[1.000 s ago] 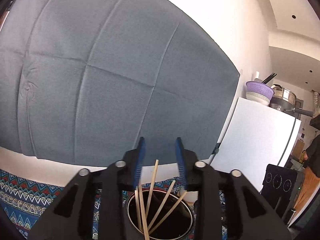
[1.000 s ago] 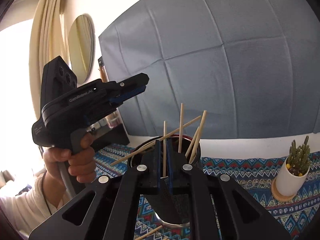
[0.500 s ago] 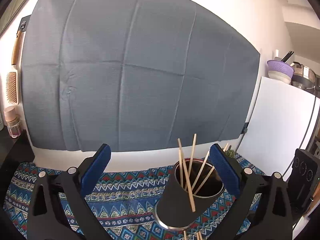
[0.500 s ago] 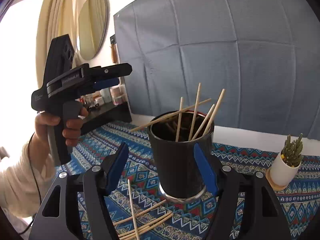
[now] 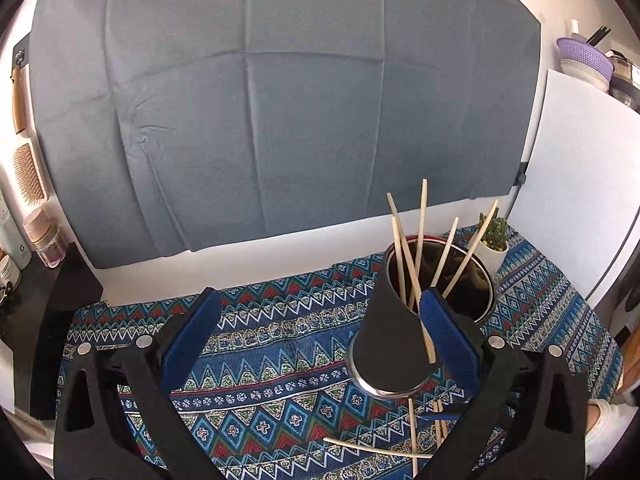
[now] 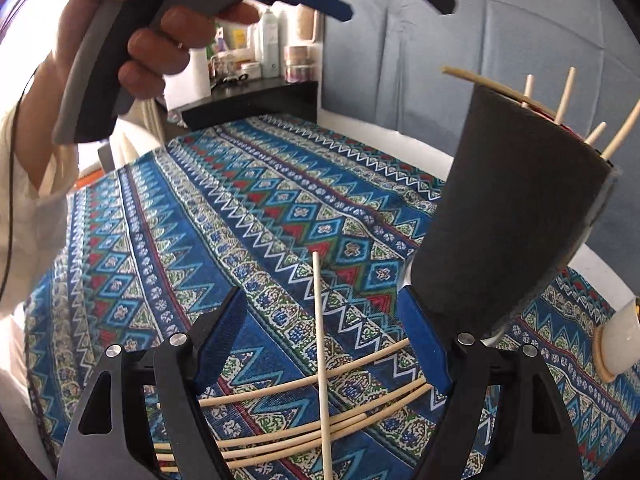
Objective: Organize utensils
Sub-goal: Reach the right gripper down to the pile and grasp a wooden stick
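1. Now, on my left wrist view, the left gripper (image 5: 320, 330) has just been opening and its jaws stand spread wide, pinching nothing; a second ago they were narrow above the black cup (image 5: 404, 344), which now stands at the right finger (image 5: 448, 340).
2. On the right wrist view, my right gripper (image 6: 316, 350) has also just been opening from pressed together; its spread jaws frame one loose stick (image 6: 322, 364) crossing others on the cloth (image 6: 224, 216), untouched.
3. Only this view shows the person's hand (image 6: 156, 36) holding the left gripper.
4. Only the left view shows the cactus pot (image 5: 494, 240).
5. A grey sheet (image 5: 280, 100) hangs behind.
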The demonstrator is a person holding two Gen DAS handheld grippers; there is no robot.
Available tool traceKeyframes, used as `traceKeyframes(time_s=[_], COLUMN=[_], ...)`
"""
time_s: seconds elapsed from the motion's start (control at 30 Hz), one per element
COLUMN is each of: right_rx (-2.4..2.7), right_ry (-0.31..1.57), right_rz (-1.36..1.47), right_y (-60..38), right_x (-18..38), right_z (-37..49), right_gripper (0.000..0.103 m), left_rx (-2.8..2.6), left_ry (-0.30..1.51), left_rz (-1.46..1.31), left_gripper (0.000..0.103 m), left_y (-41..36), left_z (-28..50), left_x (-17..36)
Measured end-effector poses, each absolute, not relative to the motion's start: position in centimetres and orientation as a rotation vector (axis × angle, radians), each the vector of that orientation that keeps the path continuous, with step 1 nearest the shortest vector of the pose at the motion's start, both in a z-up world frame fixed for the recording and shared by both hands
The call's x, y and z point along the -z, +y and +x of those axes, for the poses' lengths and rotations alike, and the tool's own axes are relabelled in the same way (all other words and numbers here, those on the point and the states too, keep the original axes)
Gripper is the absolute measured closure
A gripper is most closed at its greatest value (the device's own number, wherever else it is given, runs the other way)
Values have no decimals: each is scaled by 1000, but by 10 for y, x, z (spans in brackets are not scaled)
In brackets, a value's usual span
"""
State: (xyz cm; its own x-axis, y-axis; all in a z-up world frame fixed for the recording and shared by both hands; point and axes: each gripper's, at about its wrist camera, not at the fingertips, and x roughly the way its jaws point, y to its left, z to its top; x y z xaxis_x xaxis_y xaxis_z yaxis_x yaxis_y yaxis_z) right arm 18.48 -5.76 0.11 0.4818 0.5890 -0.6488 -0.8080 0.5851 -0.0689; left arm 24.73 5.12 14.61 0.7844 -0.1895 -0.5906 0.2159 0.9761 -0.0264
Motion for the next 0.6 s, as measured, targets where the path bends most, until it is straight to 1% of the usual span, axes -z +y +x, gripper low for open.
traceKeyframes(time_s=[0.23, 0.37, 0.43, 0.5, 0.6], right_rx=[-914, -920, -923, -929, -923], right_ry=[677, 713, 734, 761, 786], right_rz=[-459, -466, -469, -473, -476], right_y=[-37, -31, -28, -26, -25], right_x=[17, 25, 28, 32, 38], right_z=[192, 198, 200, 204, 208], right_gripper=[37, 43, 47, 62, 69], left_rx=[276, 280, 290, 293, 289], left_ry=[681, 738, 770, 801, 830], left_rz=[143, 196, 206, 216, 238], left_gripper=[6, 7, 14, 18, 23], left_y=[13, -3, -7, -10, -13], left_z=[267, 283, 290, 297, 303], left_x=[-149, -142, -137, -134, -128])
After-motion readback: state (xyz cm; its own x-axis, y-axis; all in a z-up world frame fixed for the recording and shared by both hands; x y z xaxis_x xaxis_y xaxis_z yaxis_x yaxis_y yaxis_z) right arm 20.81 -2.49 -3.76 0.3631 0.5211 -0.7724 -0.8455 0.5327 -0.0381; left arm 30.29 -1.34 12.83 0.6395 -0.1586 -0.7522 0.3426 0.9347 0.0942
